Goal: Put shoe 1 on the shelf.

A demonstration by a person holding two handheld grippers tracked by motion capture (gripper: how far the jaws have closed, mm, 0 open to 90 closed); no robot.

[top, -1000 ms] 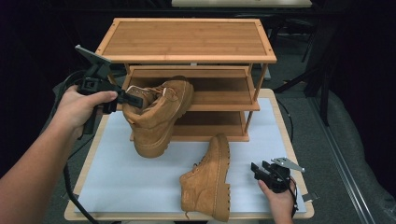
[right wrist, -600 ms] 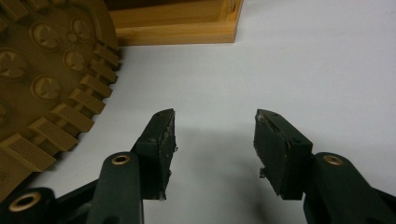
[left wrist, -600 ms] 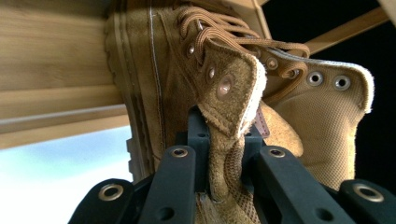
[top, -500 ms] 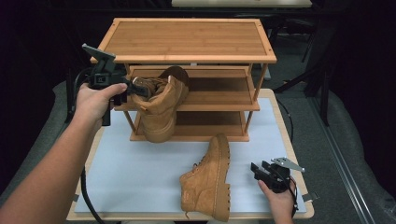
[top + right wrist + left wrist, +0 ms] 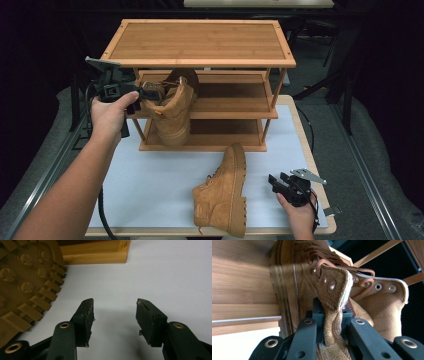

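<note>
My left gripper is shut on the collar of a tan suede boot and holds it at the left end of a three-tier bamboo shoe rack. The boot's toe reaches in over the middle shelf. In the left gripper view the jaws pinch the folded collar and tongue of the boot. A second tan boot lies on its side on the white table mat. To its right my right gripper rests low and open, its jaws standing apart over the mat beside that boot's lugged sole.
The rack stands at the back of the table, its bottom shelf edge just ahead of my right gripper. Dark floor and metal rails surround the table. A black cable trails from my left hand.
My left gripper carried the boot back and right, from in front of the rack to its left end, with the toe now in over the middle shelf. The right gripper stayed put.
</note>
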